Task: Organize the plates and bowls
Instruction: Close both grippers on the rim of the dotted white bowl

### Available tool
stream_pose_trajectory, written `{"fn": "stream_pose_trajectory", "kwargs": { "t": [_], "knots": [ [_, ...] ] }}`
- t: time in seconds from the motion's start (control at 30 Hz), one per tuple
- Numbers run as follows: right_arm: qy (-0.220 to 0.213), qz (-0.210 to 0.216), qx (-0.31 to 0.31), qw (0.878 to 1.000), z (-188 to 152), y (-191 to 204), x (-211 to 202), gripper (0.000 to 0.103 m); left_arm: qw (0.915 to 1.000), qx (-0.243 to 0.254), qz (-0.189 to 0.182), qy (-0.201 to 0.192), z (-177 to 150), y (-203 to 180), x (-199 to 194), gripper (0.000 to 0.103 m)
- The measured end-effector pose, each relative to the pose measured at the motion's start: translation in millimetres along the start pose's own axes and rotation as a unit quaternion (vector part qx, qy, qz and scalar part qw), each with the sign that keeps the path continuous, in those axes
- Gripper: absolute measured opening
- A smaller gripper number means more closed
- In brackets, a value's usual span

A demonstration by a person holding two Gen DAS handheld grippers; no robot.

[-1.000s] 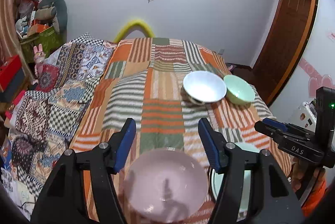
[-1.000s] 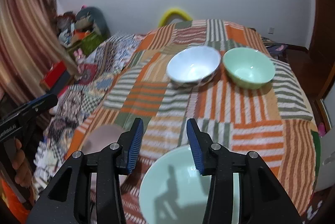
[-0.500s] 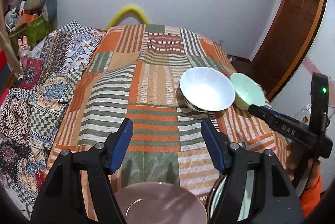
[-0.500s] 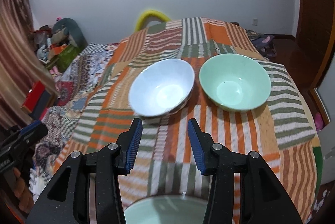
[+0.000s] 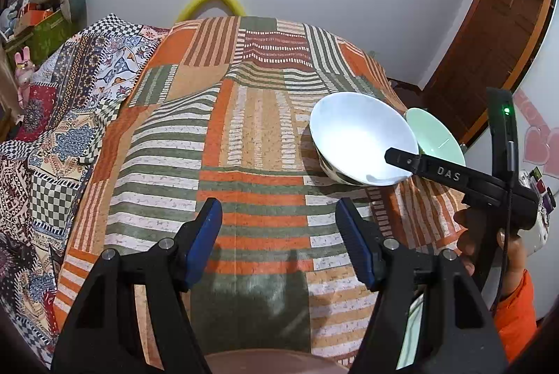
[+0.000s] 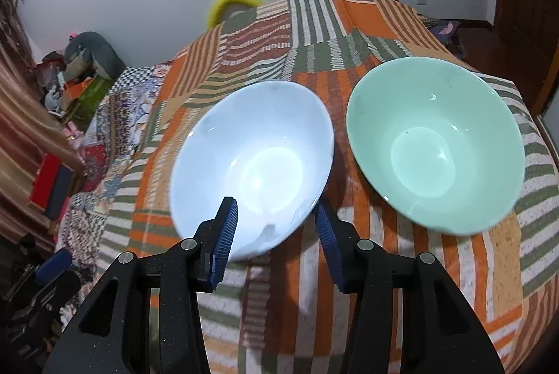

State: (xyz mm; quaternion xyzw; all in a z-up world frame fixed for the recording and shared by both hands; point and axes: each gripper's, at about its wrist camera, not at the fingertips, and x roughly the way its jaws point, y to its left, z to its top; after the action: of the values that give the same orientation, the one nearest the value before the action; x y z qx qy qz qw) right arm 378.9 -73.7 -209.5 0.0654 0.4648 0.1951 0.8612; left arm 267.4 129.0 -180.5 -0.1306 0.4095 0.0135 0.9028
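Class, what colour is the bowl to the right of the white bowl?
Mint green bowl, clearest in the right wrist view.

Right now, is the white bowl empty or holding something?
Empty. The right wrist view looks straight into the white bowl: only a bare glossy bottom with light glare. It sits upright on the striped bedspread.

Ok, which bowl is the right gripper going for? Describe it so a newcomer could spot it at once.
Start at the striped orange and green patchwork cloth that covers the table. Two bowls sit side by side on it, and the right gripper, fingers open, straddles the near rim of the white bowl. That bowl is the left one, tilted and pale white, while its neighbour is the mint green bowl.
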Motion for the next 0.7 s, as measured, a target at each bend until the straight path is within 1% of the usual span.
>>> {"fn": "stream_pose_trajectory", "kwargs": {
  "t": [0.1, 0.13, 0.17, 0.2, 0.33, 0.43, 0.5, 0.6, 0.63, 0.7],
  "knots": [
    [0.012, -0.007, 0.006, 1.000, 2.5, -3.1, 10.1, 0.041, 1.0000, 0.000, 0.002, 0.003, 1.3, -0.1, 6.8, 0.067],
    [0.015, -0.012, 0.005, 1.000, 3.1, -3.3, 12.4, 0.037, 1.0000, 0.001, 0.003, 0.004, 1.7, -0.2, 8.4, 0.067],
    [0.015, -0.021, -0.002, 1.000, 4.0, -3.0, 15.0, 0.033, 1.0000, 0.002, 0.004, 0.004, 1.9, -0.4, 10.0, 0.067],
    [0.017, -0.024, -0.011, 1.000, 4.2, -2.0, 16.4, 0.027, 1.0000, 0.003, 0.005, 0.004, 2.2, -0.8, 11.0, 0.067],
    [0.027, -0.027, -0.053, 0.998, 4.2, 6.8, 22.0, 0.021, 0.9999, 0.003, 0.008, 0.009, 4.6, -0.9, 18.7, 0.067],
    [0.035, -0.028, -0.097, 0.994, 1.9, 18.6, 26.0, 0.019, 0.9998, 0.002, 0.010, 0.017, 7.7, 1.0, 26.9, 0.067],
    [0.043, -0.019, -0.115, 0.992, -0.6, 23.2, 28.7, 0.019, 0.9996, -0.002, 0.014, 0.025, 9.5, 3.9, 33.3, 0.067],
    [0.049, -0.003, -0.146, 0.988, -9.5, 31.5, 29.0, 0.019, 0.9990, -0.011, 0.008, 0.042, 10.1, 10.5, 43.4, 0.067],
    [0.053, 0.004, -0.158, 0.986, -14.8, 34.9, 27.9, 0.019, 0.9986, -0.017, 0.007, 0.050, 10.2, 14.1, 48.0, 0.066],
    [0.059, 0.014, -0.170, 0.984, -19.8, 38.0, 27.1, 0.019, 0.9977, -0.027, 0.008, 0.062, 10.0, 20.1, 55.4, 0.061]
  ]
}}
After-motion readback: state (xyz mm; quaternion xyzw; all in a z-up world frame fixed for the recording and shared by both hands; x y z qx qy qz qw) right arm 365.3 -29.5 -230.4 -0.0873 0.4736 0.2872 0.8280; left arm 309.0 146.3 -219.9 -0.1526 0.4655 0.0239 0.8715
